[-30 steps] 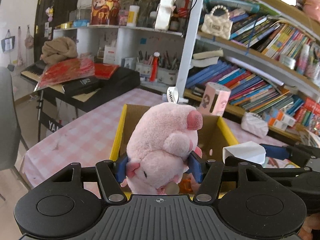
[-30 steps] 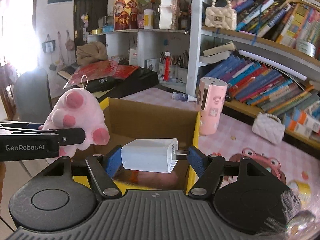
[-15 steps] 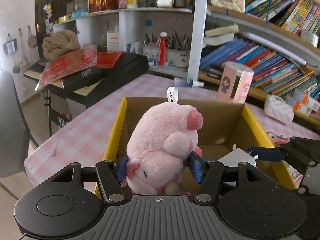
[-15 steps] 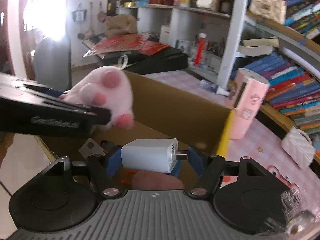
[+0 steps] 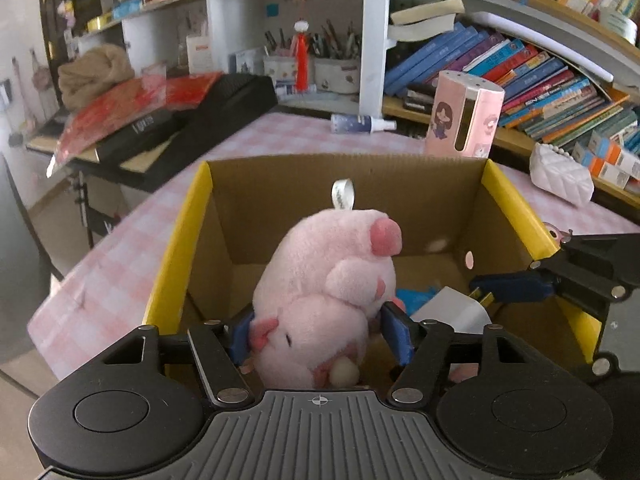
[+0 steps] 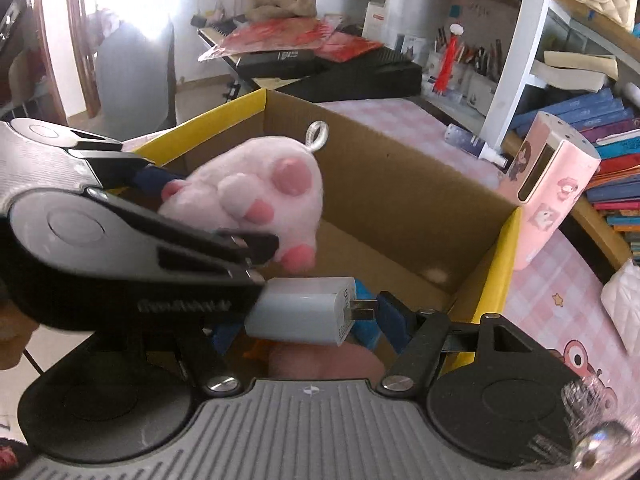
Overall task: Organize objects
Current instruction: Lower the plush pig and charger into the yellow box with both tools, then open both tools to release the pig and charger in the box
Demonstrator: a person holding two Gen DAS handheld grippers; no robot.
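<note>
Claws: left [image 5: 320,330] opening around one plush pig [image 5: 328,296], right [image 6: 308,316] pinching one charger [image 6: 304,312], over one box [image 5: 180,240].

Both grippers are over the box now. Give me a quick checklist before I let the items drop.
1. Plush pig between the left gripper fingers, which are opening: ok.
2. Pig inside the box walls: ok.
3. Charger held by the right gripper, fingers on both ends: ok.
4. Charger over the box opening: ok.
5. Room on the box floor: cannot tell; blue and orange items already lie below.
6. Grippers apart: not ok; in the right wrist view the left gripper overlaps the charger's end.
</note>
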